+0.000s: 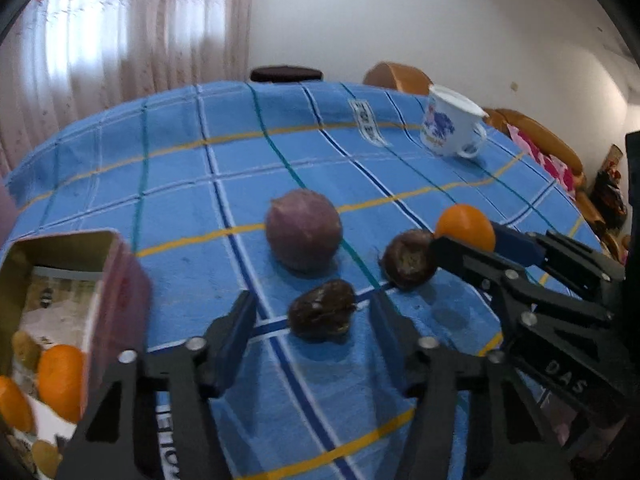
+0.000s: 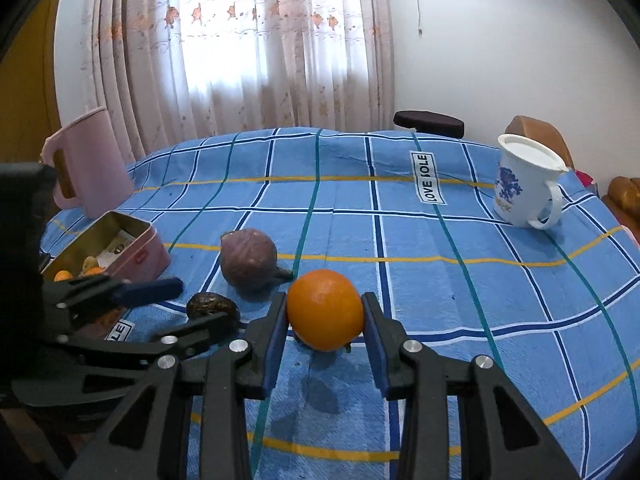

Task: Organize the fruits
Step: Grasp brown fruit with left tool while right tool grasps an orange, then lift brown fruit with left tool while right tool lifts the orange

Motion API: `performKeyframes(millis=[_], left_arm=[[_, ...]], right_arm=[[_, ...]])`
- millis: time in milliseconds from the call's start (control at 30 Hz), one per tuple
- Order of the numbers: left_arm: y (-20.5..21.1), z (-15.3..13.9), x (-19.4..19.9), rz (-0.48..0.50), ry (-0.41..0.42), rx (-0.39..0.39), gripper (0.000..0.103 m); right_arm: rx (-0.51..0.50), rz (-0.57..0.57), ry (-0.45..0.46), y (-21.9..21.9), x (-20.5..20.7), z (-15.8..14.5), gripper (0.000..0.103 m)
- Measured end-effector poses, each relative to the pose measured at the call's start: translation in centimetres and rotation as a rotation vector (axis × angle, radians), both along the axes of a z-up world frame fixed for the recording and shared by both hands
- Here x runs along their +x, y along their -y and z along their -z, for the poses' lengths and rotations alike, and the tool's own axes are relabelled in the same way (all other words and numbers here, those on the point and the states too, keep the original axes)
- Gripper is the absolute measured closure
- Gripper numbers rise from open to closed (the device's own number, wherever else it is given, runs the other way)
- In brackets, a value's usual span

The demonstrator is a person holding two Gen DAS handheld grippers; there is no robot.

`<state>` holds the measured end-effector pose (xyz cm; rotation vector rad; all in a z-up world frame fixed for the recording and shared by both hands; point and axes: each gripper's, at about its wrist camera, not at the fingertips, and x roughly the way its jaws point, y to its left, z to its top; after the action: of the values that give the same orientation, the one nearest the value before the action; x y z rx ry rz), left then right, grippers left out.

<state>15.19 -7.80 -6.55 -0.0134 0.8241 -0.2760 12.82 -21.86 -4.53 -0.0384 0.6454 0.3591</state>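
Note:
My right gripper (image 2: 325,314) is shut on an orange (image 2: 325,314) and holds it just above the blue checked cloth; it also shows in the left wrist view (image 1: 466,226). My left gripper (image 1: 314,316) is open, its fingers either side of a dark brown fruit (image 1: 322,314), apart from it. A second dark brown fruit (image 1: 408,258) lies to its right. A large purple fruit (image 1: 303,234) sits behind them. An open pink tin (image 1: 120,280) at the left holds oranges (image 1: 60,380) and small yellowish fruits.
A white mug (image 2: 524,184) with blue print stands at the far right of the table. A pink jug (image 2: 88,168) stands at the far left behind the tin (image 2: 136,248). Chairs and a stool lie beyond the table's far edge.

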Motion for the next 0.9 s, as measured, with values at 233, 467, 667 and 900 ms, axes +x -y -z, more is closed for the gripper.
performKeyframes(millis=[233,467,667,900], left_arm=[[-0.3,0.2,0.0,-0.002,-0.017,-0.039,0.065],[-1.0,-1.0,-1.2,-0.022,0.066,-0.056,0.065],[-0.9,-1.7,-1.9,-0.027,0.124,-0.045,0.065],[-1.0,-2.2,-2.5,-0.049,0.169,-0.038,0.065]], right_arm=[[0.010,-0.008,0.003,0.3,-0.1,0.0,0.065],[0.022,-0.026,0.029,0.3,-0.6,-0.3,0.065],[0.031,-0.035,0.051,0.3,-1.0,-0.5,0.065],[0.045,-0.047,0.073,0.4,-1.5,-0.8,0.065]])
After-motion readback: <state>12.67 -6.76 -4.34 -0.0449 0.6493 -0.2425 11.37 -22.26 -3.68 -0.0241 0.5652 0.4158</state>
